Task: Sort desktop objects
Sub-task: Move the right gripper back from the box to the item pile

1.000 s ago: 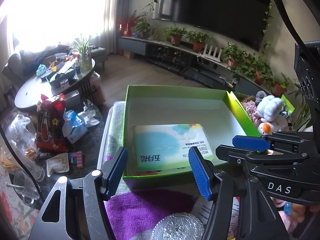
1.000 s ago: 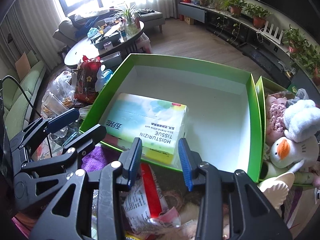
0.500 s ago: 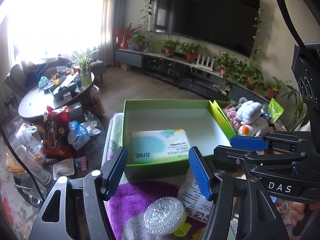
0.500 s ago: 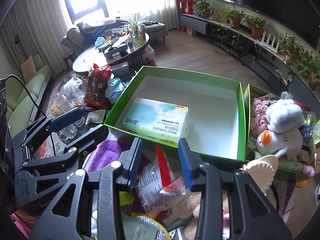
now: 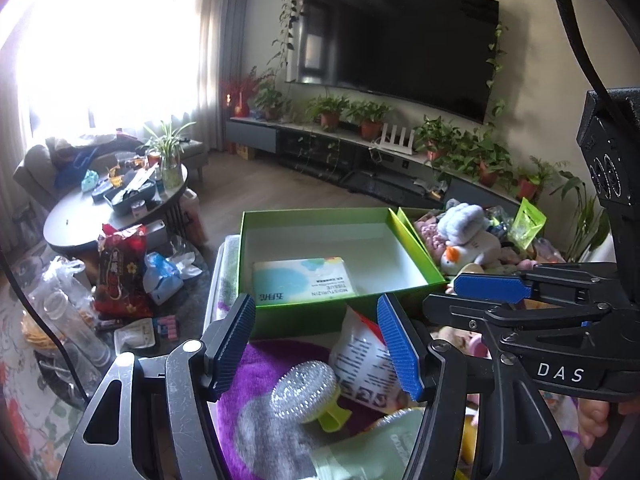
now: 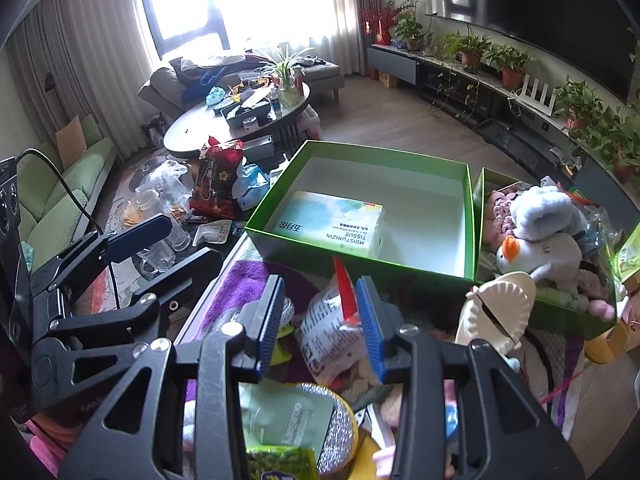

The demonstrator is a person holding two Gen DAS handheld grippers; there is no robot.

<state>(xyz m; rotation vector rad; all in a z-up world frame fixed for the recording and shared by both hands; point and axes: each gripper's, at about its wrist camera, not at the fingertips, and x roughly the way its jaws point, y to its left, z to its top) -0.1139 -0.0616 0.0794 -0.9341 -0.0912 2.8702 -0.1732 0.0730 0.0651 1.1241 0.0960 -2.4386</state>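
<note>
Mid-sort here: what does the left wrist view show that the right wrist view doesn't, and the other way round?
Only the left wrist view shows the whole dark TV on the wall and the silver scrubber in full on the purple towel.

Only the right wrist view shows the white dumpling press, the green sofa and a green snack packet at the bottom edge.

Both show the green box holding only the tissue pack, the toy-filled box with the stuffed duck, the printed bag, and both hand-held grippers, nothing between the jaws.

Living room, wall television [image 5: 396, 44], sofa [image 6: 60, 196]
</note>
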